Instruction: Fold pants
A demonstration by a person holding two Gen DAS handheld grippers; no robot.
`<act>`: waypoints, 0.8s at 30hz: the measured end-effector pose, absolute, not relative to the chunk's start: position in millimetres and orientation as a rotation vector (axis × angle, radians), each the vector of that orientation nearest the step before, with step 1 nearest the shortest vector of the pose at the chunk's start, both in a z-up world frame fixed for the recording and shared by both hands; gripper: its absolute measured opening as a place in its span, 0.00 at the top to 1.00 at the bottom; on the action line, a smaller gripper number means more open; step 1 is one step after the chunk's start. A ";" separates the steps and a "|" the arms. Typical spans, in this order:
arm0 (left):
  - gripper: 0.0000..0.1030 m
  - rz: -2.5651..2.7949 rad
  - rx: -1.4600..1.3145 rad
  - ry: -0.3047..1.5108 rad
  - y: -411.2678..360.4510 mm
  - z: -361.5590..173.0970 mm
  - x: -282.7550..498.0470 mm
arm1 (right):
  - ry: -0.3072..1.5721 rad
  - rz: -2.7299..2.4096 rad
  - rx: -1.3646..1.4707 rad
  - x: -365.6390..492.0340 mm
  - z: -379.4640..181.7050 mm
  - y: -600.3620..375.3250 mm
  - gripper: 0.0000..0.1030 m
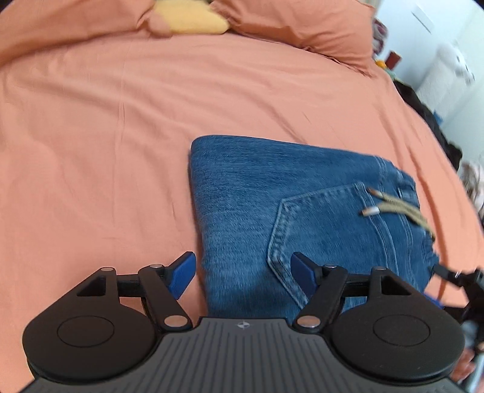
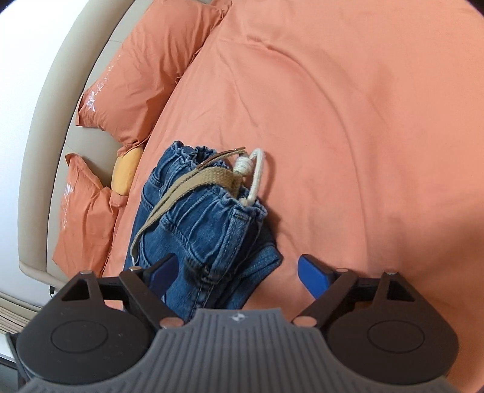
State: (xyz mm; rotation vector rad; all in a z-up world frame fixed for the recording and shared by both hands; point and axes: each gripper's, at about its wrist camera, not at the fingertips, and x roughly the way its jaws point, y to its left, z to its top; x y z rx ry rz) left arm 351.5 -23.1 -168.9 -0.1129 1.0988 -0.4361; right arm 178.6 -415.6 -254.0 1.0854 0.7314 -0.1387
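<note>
Blue denim pants lie folded into a compact block on the orange bed sheet, back pocket up, with a tan drawstring across the waist end. My left gripper hovers over the near left corner of the block, jaws wide open, nothing pressed between the blue pads. In the right wrist view the pants show their gathered waistband, a tan belt strap and a white cord loop. My right gripper stands open above the near end of the stack, pads clear of the cloth.
Orange pillows and a yellow cushion lie at the head of the bed. A beige headboard curves along the left in the right wrist view. Dark clutter sits past the bed's right edge.
</note>
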 end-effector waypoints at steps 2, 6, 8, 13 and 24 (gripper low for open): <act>0.19 -0.436 -0.167 1.108 -18.3 -177.7 361.0 | 0.730 -0.134 1.079 185.4 -256.2 -413.6 0.19; 0.19 -0.433 -0.240 1.122 -10.5 -193.3 379.3 | 0.732 -0.119 1.063 197.5 -260.1 -408.6 0.26; 0.19 -0.440 -0.275 1.130 -7.6 -201.2 387.6 | 0.723 -0.112 1.067 200.9 -262.6 -409.7 0.28; 0.15 -0.467 -0.358 1.131 -2.2 -215.7 403.8 | 0.709 -0.096 1.084 209.8 -268.7 -412.7 0.33; 0.80 -0.475 -0.228 1.066 -20.6 -198.2 396.4 | 0.682 -0.062 1.058 204.8 -265.7 -414.1 0.58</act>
